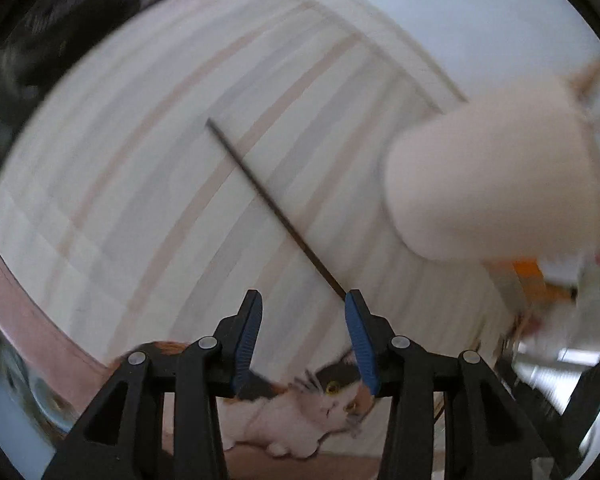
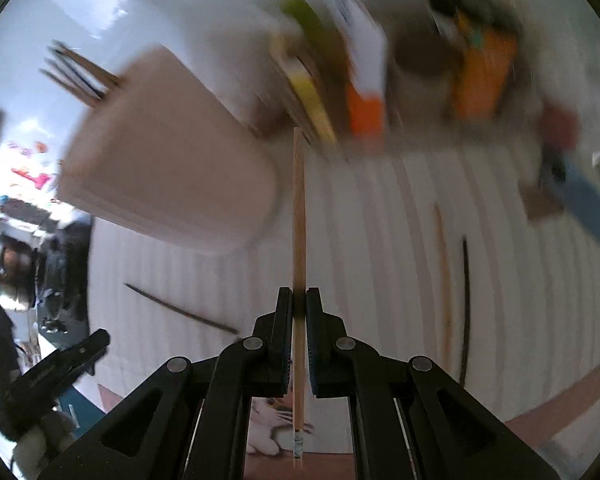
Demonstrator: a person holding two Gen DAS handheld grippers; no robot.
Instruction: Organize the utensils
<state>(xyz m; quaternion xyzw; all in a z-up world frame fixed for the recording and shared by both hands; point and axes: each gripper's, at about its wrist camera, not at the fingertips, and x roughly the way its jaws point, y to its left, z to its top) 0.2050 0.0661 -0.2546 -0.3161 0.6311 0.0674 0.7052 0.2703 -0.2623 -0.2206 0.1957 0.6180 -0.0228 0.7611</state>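
My right gripper [image 2: 299, 312] is shut on a light wooden chopstick [image 2: 299, 216] that points forward, just right of a pale pink holder cup [image 2: 168, 160] with several chopsticks [image 2: 80, 72] standing in it. A dark chopstick [image 2: 180, 312] lies on the striped mat to the left. A light chopstick [image 2: 444, 280] and a dark one [image 2: 466, 308] lie to the right. My left gripper [image 1: 304, 308] is open and empty over the mat, with the dark chopstick [image 1: 276, 208] lying ahead of it and running to its right finger. The cup [image 1: 488, 176] is at its right.
A striped white mat [image 1: 140, 160] with a cat picture [image 1: 320, 408] covers the table. Books and orange boxes [image 2: 364, 116] stand at the back edge, a blue object [image 2: 584, 200] at the right. My left gripper shows at the lower left of the right wrist view [image 2: 56, 368]. Both views are motion-blurred.
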